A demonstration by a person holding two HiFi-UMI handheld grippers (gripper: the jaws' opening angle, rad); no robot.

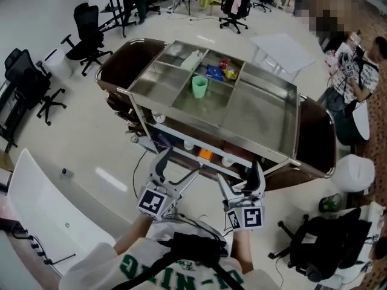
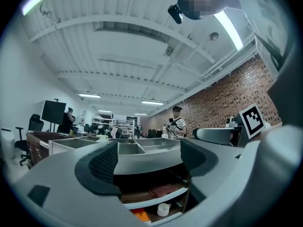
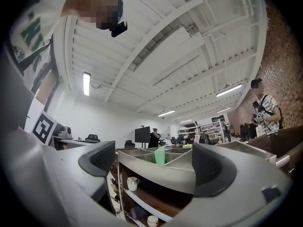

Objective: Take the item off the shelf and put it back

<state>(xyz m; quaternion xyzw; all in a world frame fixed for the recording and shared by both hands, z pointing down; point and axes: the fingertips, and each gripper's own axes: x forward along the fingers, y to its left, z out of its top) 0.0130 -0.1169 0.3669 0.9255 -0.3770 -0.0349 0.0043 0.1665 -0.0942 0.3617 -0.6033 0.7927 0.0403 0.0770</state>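
Note:
A wheeled shelf cart (image 1: pixel 275 156) with a steel compartment top stands right in front of me. A green cup (image 1: pixel 199 86) sits in a middle compartment, also seen as the green cup (image 3: pixel 160 157) in the right gripper view. Lower shelves hold a white mug (image 3: pixel 132 183), a second mug (image 2: pixel 164 209) and an orange item (image 1: pixel 205 154). My left gripper (image 1: pixel 175 162) and right gripper (image 1: pixel 240 177) hover side by side just short of the cart's near edge. Both are open with nothing between the jaws, as the left gripper (image 2: pixel 149 162) and right gripper (image 3: pixel 154 162) views show.
Blue and yellow packets (image 1: pixel 219 72) and a white bottle (image 1: pixel 191 59) lie in the far compartments. Black office chairs (image 1: pixel 84 32) stand at the left, and a white table (image 1: pixel 42 222) at my near left. A person (image 1: pixel 354 71) stands at the right, and a black bag (image 1: pixel 326 246) lies lower right.

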